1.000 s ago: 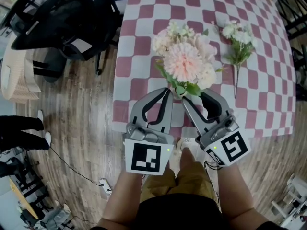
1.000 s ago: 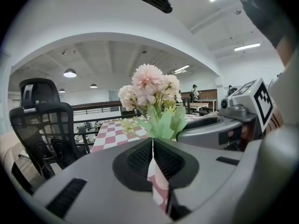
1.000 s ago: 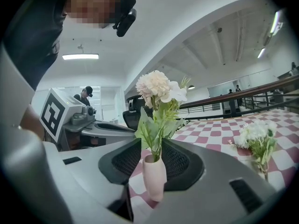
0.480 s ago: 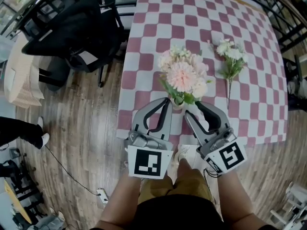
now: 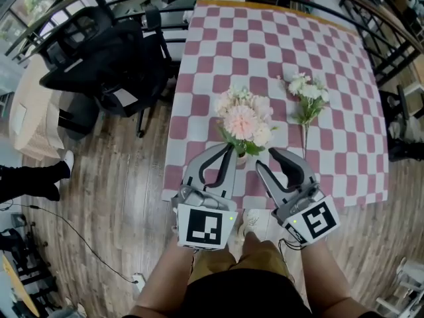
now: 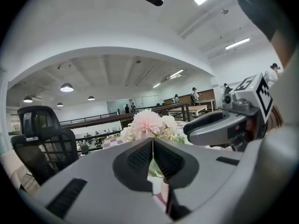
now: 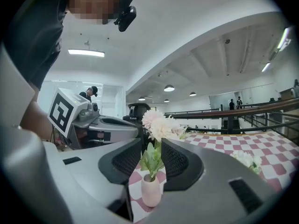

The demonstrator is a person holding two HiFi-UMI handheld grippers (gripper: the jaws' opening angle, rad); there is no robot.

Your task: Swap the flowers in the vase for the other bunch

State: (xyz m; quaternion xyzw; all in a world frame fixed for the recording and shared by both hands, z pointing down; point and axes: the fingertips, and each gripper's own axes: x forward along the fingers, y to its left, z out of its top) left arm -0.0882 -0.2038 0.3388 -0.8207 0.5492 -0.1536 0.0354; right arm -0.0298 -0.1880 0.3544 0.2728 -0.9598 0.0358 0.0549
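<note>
A small pale vase (image 5: 240,159) (image 7: 151,190) stands near the front edge of the checked table (image 5: 278,38) and holds the pink and cream flowers (image 5: 242,119) (image 6: 147,122) (image 7: 156,120). The other bunch (image 5: 306,101) (image 7: 245,158), white with a long stem, lies flat on the cloth to the right. My left gripper (image 5: 228,148) (image 6: 153,141) hovers just left of the vase with its jaws touching at the tips and nothing between them. My right gripper (image 5: 265,156) (image 7: 152,155) hovers just right of it, jaws a narrow gap apart; the vase shows beyond that gap, untouched.
A black office chair (image 5: 106,52) stands on the wooden floor left of the table. A person's dark legs (image 5: 33,177) show at the far left edge. Black railings (image 5: 391,25) run behind and to the right of the table.
The head view has drawn back, so table and flowers look smaller and more floor shows. Both grippers keep their places on either side of the vase, with their jaws as before.
</note>
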